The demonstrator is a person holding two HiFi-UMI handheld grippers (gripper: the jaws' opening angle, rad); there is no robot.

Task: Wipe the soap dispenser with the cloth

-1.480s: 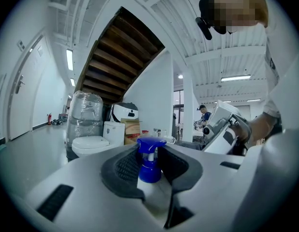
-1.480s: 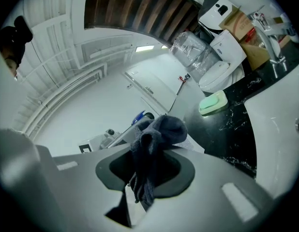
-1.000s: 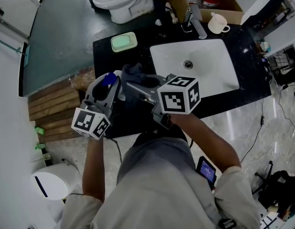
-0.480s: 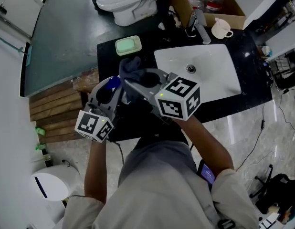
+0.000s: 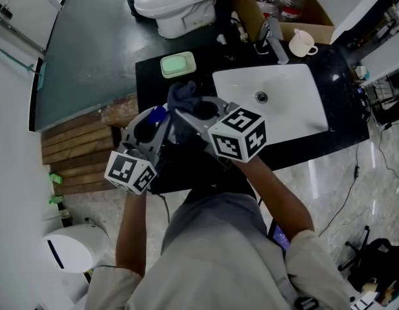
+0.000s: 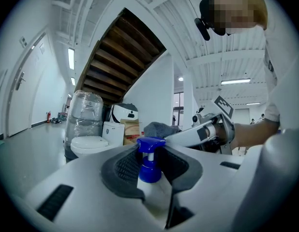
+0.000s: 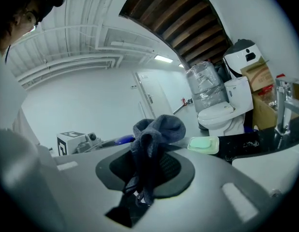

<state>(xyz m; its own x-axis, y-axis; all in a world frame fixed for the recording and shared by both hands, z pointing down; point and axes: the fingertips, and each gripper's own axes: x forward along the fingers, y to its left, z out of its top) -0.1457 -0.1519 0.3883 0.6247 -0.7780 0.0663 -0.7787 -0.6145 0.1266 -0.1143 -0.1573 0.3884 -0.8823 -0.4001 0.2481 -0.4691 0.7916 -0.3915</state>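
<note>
The soap dispenser [image 6: 149, 159], a pale bottle with a blue pump top [image 5: 157, 114], is held off the counter with my left gripper [image 6: 150, 153] shut on its body. My right gripper [image 7: 150, 154] is shut on a dark grey cloth [image 7: 156, 132], which bunches above its jaws. In the head view the right gripper [image 5: 188, 106] reaches across from the right, and the cloth [image 5: 182, 94] hangs just beside the pump top, to its right. I cannot tell whether cloth and dispenser touch. From the left gripper view the cloth [image 6: 159, 128] shows right behind the pump.
Below lies a black counter [image 5: 148, 76] with a white sink [image 5: 286, 108], a faucet [image 5: 275, 34], a white cup [image 5: 301, 42] and a green soap dish [image 5: 177, 64]. A toilet [image 5: 180, 2] and a cardboard box [image 5: 248, 5] stand beyond. Wooden slats [image 5: 80, 150] lie at the left.
My right gripper has rolled a little and carried the cloth slightly closer to the pump top. The left gripper has kept the dispenser still.
</note>
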